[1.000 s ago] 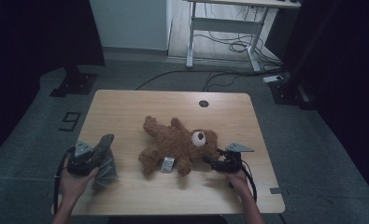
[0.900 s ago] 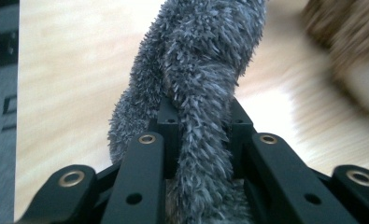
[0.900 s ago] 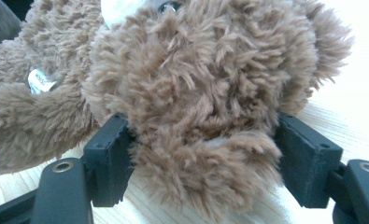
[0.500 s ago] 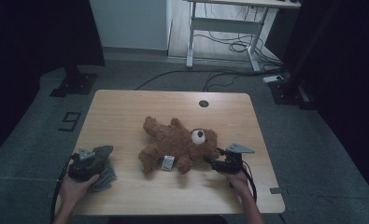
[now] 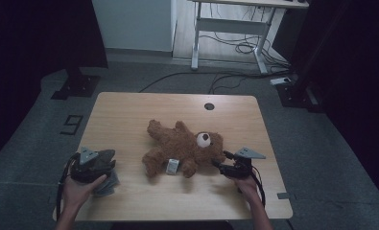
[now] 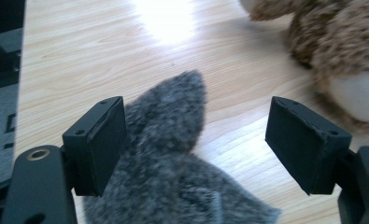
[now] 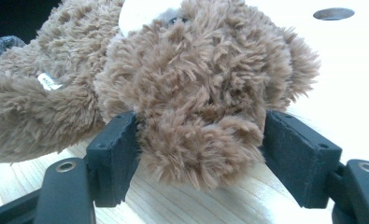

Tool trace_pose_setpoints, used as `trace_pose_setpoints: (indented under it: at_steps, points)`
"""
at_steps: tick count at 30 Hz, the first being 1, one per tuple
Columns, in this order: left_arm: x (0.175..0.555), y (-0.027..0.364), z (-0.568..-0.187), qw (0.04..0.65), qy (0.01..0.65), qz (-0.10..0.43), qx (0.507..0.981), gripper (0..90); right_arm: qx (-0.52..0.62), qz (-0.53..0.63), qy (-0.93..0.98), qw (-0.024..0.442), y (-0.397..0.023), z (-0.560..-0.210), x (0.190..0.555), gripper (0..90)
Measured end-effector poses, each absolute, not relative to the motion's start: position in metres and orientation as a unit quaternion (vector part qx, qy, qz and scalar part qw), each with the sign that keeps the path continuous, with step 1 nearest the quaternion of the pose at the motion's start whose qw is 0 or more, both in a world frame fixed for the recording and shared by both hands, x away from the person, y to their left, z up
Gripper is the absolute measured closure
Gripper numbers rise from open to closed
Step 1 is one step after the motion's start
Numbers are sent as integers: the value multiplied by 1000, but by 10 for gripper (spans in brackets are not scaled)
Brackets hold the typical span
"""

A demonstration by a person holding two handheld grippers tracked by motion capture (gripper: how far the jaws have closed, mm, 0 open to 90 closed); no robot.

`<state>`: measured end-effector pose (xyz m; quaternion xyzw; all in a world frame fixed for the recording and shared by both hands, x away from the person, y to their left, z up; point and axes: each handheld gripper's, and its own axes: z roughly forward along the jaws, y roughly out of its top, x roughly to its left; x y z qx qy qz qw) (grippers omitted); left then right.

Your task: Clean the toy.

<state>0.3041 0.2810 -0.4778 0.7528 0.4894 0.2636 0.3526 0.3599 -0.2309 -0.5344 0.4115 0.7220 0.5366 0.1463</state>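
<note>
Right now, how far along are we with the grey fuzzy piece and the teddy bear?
Done: the left gripper has just been opening, and the grey fuzzy piece lies loose between its jaws on the table, apart from the teddy bear. In hand: the right gripper is closed on the bear's ear. Left, probably: bringing the two together, whatever is meant for them.

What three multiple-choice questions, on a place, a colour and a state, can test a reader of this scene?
1. Where does the brown teddy bear lie?
A. on the table
B. on the floor
C. on a chair

2. What colour is the plush piece by the left gripper?
A. red
B. grey
C. yellow

3. How is the right gripper?
A. far from the bear
B. closed on the bear's ear
C. open over bare wood

Answers: 1 A, wood lies beneath it; 2 B, grey fur; 3 B, both pads press brown fur.
</note>
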Motion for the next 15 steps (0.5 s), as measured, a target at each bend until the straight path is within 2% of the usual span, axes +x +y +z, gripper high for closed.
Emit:
trace_pose_setpoints:
  at_steps: [15]
  points:
    - [305,238,-467,390,458,241,762,213,390,541,722,183,-233,-520,344,278]
